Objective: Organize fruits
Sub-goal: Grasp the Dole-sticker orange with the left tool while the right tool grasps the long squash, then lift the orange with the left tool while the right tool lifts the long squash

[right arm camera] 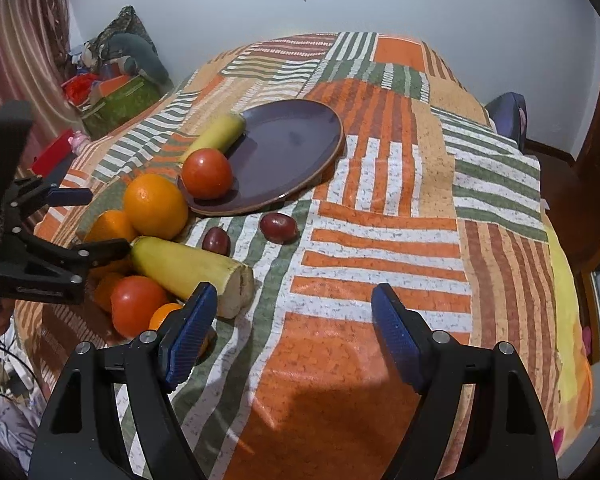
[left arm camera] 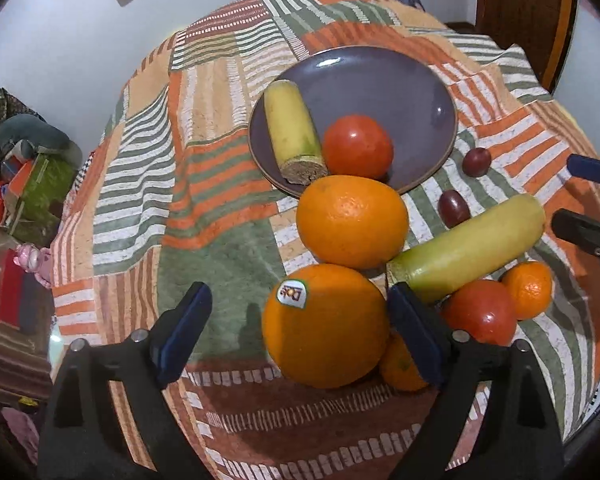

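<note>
Fruit crowds my left wrist view. My left hand-held gripper (left arm camera: 300, 320) stands wide open above the patchwork cloth (left arm camera: 140, 184), and the sticker-marked orange (left arm camera: 325, 326) sits between its blue pads; I see a clear gap on the left pad's side, while the right pad is just beside the fruit, and I cannot tell whether it touches. Beyond it lies a second orange (left arm camera: 352, 222), close against the purple plate (left arm camera: 416, 92). On that plate rest a banana piece (left arm camera: 294, 130) and a tomato (left arm camera: 358, 147), side by side. To the right, a longer banana piece (left arm camera: 468, 248) lies tilted across another tomato (left arm camera: 480, 312) and a mandarin (left arm camera: 528, 290). A further small mandarin (left arm camera: 400, 364) peeks out under the right pad. Two dark plums (left arm camera: 454, 208) lie on the cloth between plate and banana. At the right edge I see the tips of the other gripper.

From my right wrist view, the right hand-held gripper (right arm camera: 296, 332) is parted with nothing between its pads, only cloth (right arm camera: 380, 240) below. Its left pad hangs just beside the cut end of the long banana piece (right arm camera: 192, 268). The plate (right arm camera: 300, 140) sits farther back with the tomato (right arm camera: 207, 174) on its near rim. The left gripper (right arm camera: 100, 224) shows at the left, over the pile of oranges.
</note>
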The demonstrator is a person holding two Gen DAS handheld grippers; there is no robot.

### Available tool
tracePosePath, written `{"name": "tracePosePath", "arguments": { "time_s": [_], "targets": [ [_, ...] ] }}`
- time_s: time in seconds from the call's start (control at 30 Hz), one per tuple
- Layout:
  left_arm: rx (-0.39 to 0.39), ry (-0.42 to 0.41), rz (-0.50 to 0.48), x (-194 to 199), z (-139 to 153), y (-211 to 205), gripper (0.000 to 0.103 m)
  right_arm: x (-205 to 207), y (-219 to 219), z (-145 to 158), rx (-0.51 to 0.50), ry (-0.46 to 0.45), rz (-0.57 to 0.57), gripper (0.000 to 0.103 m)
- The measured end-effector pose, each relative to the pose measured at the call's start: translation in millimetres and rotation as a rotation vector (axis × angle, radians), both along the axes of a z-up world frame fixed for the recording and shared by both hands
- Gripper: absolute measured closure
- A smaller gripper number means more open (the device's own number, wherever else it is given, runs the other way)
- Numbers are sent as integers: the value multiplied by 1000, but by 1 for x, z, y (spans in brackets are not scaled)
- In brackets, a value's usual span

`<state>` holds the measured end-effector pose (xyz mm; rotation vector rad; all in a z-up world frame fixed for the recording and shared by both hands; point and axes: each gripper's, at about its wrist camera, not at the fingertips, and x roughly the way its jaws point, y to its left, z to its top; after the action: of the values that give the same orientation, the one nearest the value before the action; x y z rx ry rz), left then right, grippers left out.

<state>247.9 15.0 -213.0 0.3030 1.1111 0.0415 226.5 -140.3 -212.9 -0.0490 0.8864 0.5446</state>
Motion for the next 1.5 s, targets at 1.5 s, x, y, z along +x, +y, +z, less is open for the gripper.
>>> {"name": "tracePosePath", "arguments": {
  "time_s": [1.5],
  "targets": [
    [-392,-59,100,-61,3,94,34,18,136,-17,-209,59,83,0]
  ]
}}
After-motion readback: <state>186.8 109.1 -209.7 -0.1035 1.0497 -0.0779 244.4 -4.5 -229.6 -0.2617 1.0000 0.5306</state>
